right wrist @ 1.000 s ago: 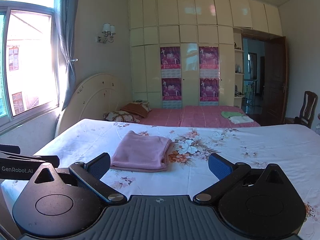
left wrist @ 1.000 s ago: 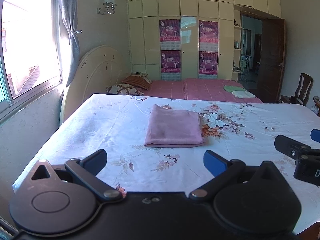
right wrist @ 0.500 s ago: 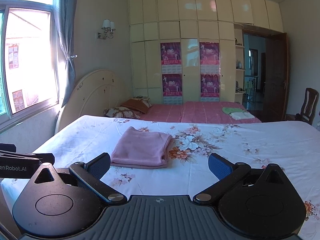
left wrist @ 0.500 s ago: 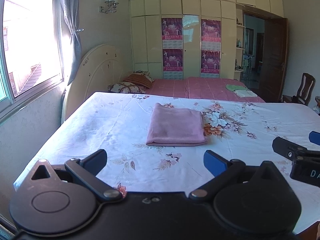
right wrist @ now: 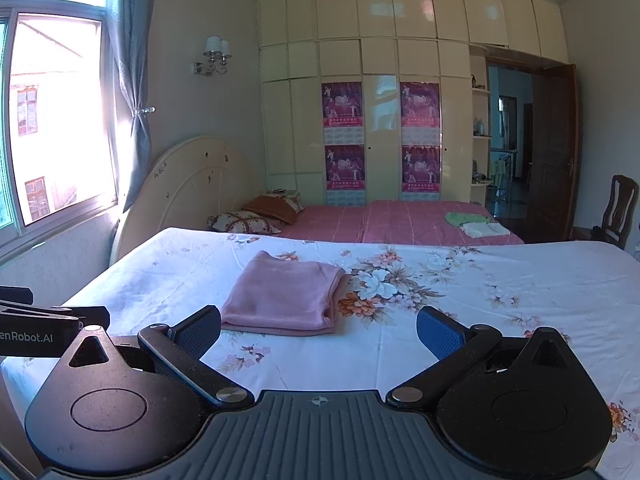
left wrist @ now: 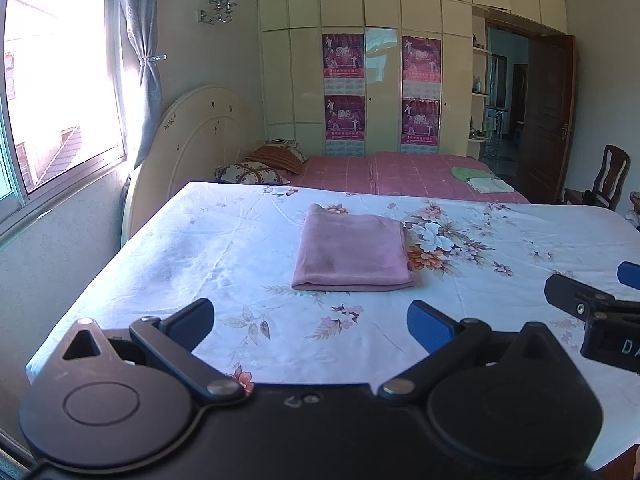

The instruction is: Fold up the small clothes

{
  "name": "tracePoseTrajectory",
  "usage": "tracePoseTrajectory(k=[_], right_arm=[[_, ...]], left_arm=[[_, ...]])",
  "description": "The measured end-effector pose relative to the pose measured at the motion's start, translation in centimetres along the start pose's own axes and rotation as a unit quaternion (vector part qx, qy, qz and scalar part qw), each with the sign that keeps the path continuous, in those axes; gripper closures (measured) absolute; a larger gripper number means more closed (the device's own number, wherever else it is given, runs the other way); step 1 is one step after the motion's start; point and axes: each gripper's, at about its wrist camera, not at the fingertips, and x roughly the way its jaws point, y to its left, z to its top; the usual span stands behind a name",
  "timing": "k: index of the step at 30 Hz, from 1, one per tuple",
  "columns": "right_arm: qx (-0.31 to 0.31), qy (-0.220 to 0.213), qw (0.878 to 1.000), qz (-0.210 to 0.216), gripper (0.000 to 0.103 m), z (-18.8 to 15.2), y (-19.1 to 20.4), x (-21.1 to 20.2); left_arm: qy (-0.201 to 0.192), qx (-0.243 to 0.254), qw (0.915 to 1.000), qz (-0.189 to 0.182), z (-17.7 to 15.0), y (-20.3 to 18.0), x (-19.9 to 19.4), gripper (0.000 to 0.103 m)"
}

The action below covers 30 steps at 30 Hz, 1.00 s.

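Note:
A pink garment lies folded into a flat rectangle on the white floral bedsheet; in the right wrist view the same pink garment sits left of centre. My left gripper is open and empty, held back above the sheet in front of the garment. My right gripper is open too, with nothing between its blue pads, just short of the garment's near edge. The right gripper's tip shows at the right edge of the left wrist view.
Behind lies a pink bed with pillows and a small green and white pile. A window and wall are on the left, a wardrobe at the back, an open door and a chair on the right.
Both cameras have tilted slightly upward, so the bed and garment sit lower in each view. The garment has not moved and both grippers stay open.

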Motion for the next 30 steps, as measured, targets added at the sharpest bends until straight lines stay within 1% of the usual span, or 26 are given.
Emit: tracePoseTrajectory(k=[14,24,27,30], right_arm=[[0.0,0.004,1.0,0.002,0.0,0.0,0.5,0.7],[0.0,0.01,1.0,0.004,0.0,-0.1,0.7,1.2],[0.0,0.013,1.0,0.004,0.0,-0.1,0.7,1.5],[0.0,0.018,1.0,0.002,0.0,-0.1,0.7,2.0]], left_arm=[[0.001,0.0,1.0,0.0,0.0,0.2,0.1,0.0],[0.008,0.001,1.0,-0.001,-0.1,0.9,1.0,0.0],[0.011,0.002,0.9999,-0.01,-0.2,0.9,1.4,0.0],[0.01,-0.005,0.9992,-0.039,-0.3,1.1,2.0,0.001]])
